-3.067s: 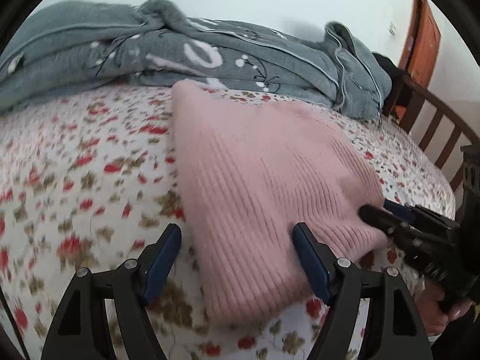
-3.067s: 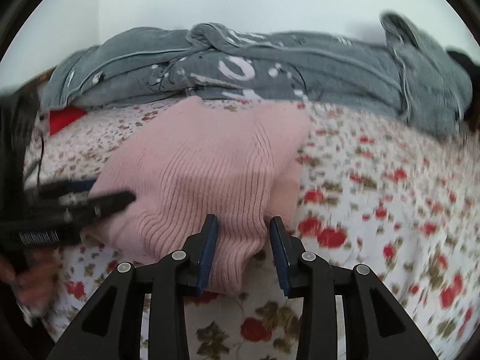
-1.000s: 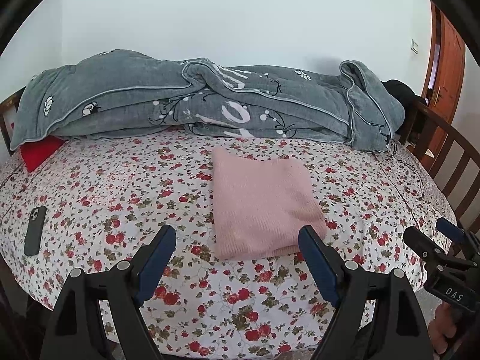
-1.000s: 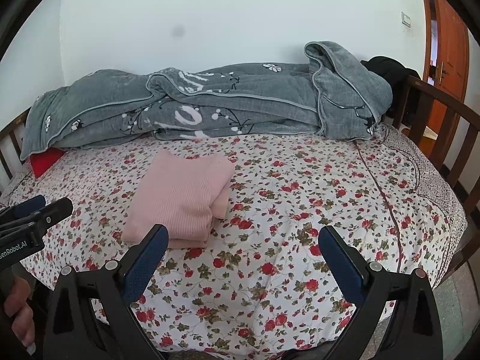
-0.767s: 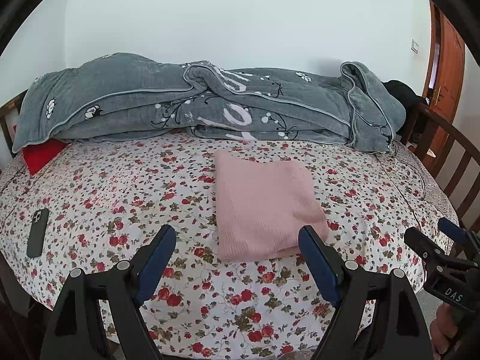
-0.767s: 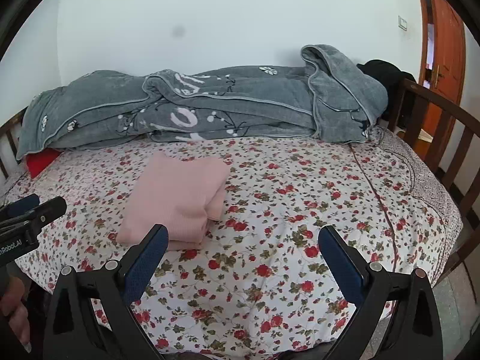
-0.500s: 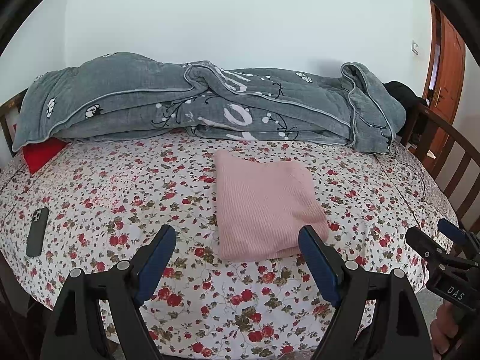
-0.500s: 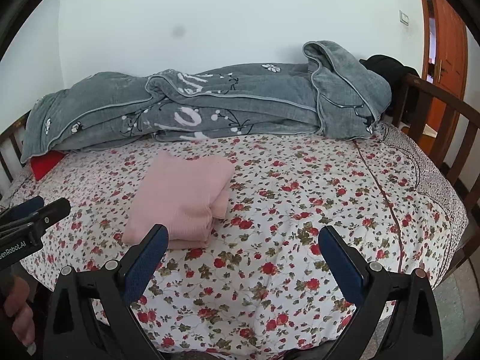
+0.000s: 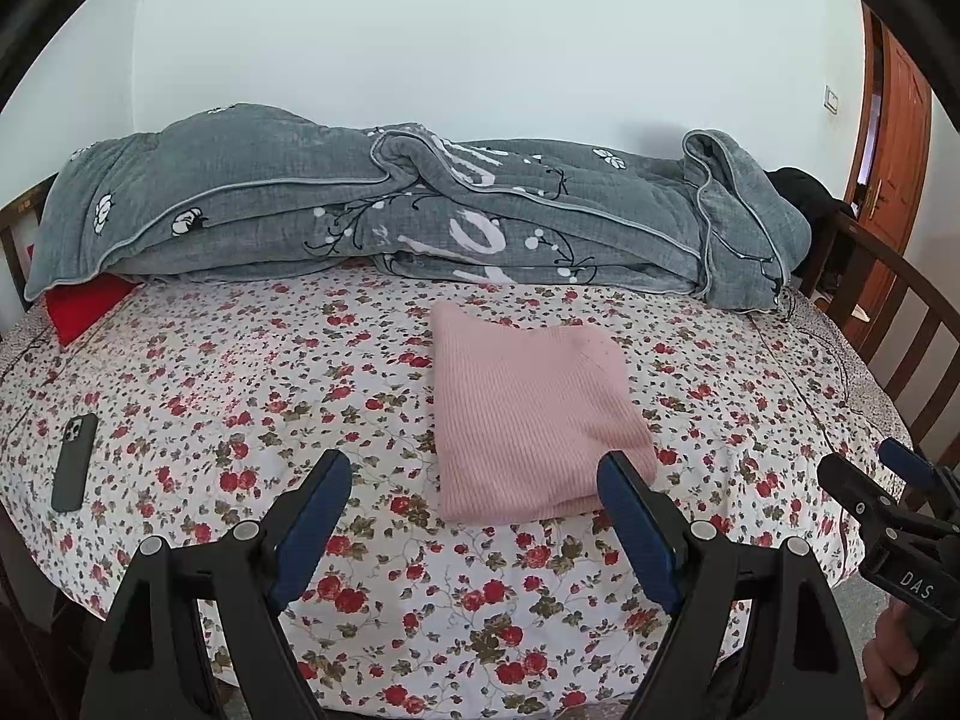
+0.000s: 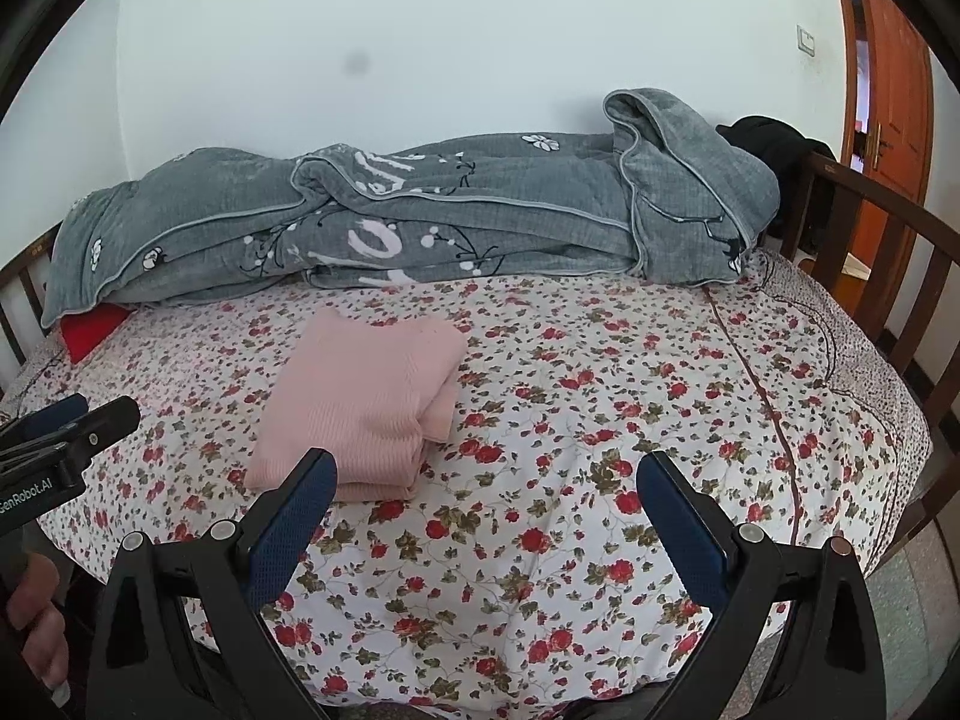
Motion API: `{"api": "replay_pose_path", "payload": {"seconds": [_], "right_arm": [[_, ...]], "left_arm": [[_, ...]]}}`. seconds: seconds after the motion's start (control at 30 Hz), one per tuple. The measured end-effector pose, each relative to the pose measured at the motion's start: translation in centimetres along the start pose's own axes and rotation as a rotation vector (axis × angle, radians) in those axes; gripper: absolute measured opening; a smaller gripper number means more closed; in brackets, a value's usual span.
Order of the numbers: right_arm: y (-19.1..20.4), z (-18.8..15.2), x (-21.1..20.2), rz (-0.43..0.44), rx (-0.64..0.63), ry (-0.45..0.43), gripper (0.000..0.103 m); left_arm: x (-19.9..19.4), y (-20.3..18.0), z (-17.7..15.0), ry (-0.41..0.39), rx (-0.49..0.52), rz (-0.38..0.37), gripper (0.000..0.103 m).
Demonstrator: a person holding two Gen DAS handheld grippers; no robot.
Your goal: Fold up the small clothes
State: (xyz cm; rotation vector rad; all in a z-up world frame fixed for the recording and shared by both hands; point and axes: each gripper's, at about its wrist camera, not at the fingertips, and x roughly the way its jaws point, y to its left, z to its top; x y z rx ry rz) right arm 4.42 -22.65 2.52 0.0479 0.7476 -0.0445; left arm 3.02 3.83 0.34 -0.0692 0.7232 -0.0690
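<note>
A pink knitted garment [image 9: 534, 414] lies folded into a flat rectangle on the flowered bed sheet [image 9: 240, 396]. It also shows in the right wrist view [image 10: 366, 402], left of centre. My left gripper [image 9: 474, 492] is open and empty, held back from the bed's near edge, with the garment beyond its right finger. My right gripper [image 10: 486, 492] is open and empty, to the right of the garment. Each gripper shows at the edge of the other's view, the right one [image 9: 870, 474] and the left one [image 10: 78, 420].
A rumpled grey quilt [image 9: 420, 222] lies along the back of the bed by the wall. A dark phone [image 9: 75, 462] lies on the sheet at the left. A red cushion [image 9: 84, 303] peeks out under the quilt. A wooden bed rail [image 10: 888, 252] and a door [image 10: 888, 90] are at the right.
Three seconds ago both grippers were close over the pink garment, the right one nearly shut at its edge. Both have since opened and pulled back from the bed. Over the last second they barely moved.
</note>
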Motion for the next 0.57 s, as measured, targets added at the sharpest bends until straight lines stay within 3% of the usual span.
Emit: {"api": "replay_pose_path", "payload": {"seconds": [0.57], "right_arm": [[-0.54,0.22,-0.13,0.0,0.013,-0.003,0.099]], "left_arm": [[-0.63,-0.11,0.29,-0.049,0.005,0.04,0.085]]}}
